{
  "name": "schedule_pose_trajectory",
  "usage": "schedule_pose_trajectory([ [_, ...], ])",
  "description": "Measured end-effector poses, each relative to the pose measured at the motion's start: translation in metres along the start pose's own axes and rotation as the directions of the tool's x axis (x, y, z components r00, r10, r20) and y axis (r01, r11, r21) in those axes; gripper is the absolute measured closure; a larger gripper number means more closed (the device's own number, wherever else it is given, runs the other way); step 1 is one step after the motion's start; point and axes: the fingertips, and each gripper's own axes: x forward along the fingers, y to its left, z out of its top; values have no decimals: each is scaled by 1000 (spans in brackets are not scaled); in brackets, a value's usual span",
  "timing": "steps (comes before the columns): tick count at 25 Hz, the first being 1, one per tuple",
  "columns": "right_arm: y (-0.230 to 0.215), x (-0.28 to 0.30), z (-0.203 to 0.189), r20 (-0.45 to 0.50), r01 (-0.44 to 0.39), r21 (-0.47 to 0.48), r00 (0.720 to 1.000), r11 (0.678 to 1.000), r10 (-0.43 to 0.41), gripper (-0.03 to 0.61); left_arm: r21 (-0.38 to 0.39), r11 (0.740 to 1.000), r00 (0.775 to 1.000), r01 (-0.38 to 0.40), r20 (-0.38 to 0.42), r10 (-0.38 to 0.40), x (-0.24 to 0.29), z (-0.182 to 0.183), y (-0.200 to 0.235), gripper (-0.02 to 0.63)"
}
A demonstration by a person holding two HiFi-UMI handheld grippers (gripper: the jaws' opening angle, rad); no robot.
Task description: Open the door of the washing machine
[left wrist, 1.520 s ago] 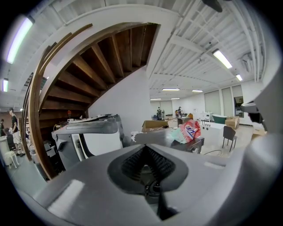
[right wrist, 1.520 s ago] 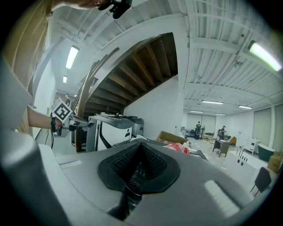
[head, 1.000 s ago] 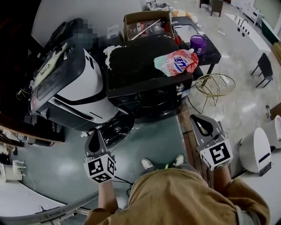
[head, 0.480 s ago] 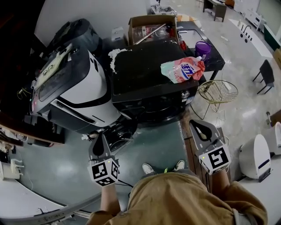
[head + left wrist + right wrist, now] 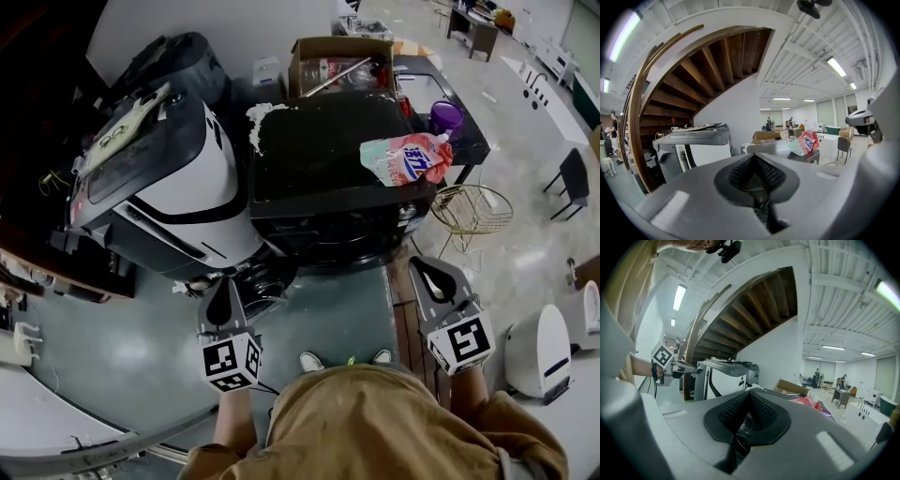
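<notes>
In front of me, across a strip of teal floor (image 5: 141, 356), stands the black washing machine (image 5: 328, 173), its flat top facing up at me. Its round dark door (image 5: 258, 281) sits low at the near left corner of the front. From above I cannot tell whether it is latched or swung out.

My left tongs (image 5: 225, 284) point at that door with their tip just beside it. Whether they touch it I cannot say. Their jaws are clenched together with nothing between them. My right tongs (image 5: 418, 264) hang off the near right corner of the machine, apart from it, also clenched and empty. The right gripper view catches the left tongs out at its left edge, held in my hand.

On the right side of the machine's top lies a pink detergent bag (image 5: 408, 157), and a crumpled white wad (image 5: 261, 117) sits at its far left corner. To the left, touching or nearly touching the washer, leans a bulky white and grey machine (image 5: 178, 178). Behind the washer is an open cardboard box (image 5: 337, 61). To the far right a dark table (image 5: 473, 145) carries a purple tub (image 5: 445, 117). A wire basket (image 5: 472, 208) stands on the floor to the right of the washer. My shoes (image 5: 309, 361) show near the bottom of the head view.
</notes>
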Motion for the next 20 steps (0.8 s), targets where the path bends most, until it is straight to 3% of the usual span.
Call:
schedule_pose_trajectory([
  [20,14,16,12,10,5,-17,1000,1000,-5,574,-13,1000,999,21,34,-20,10,7,14,554],
])
